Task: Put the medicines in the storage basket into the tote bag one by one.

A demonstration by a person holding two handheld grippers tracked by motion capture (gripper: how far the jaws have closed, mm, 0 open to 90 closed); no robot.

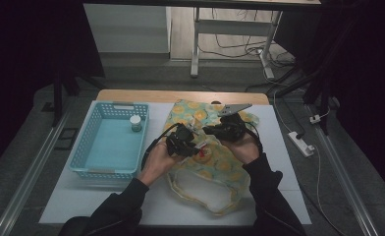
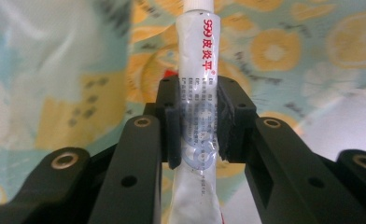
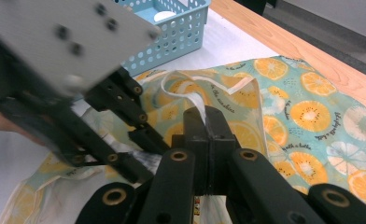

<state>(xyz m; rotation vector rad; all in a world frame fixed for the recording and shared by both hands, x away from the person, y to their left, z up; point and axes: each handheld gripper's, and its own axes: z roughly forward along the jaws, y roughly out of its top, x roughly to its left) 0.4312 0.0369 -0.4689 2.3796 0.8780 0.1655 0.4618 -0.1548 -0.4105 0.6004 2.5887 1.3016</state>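
Note:
A fabric bag [image 1: 220,169] printed with orange slices lies on the white table, its pale lining showing at the near end. My left gripper [image 1: 184,141] hangs over the bag's middle, shut on a white tube [image 2: 197,70] with red print; the tube stands upright between the pads [image 2: 174,130] and reaches past them at both ends. My right gripper [image 1: 225,130] is just right of it, its jaws shut on the bag's white strap [image 3: 196,100], which loops up from the cloth. In the right gripper view, the left gripper [image 3: 125,140] crosses close in front.
A light blue perforated basket [image 1: 82,142] sits to the left of the bag with a small white-capped bottle [image 1: 136,122] in its far right corner. Bare white table [image 1: 284,147] lies right of the bag. A wooden strip [image 1: 180,96] runs along the far edge.

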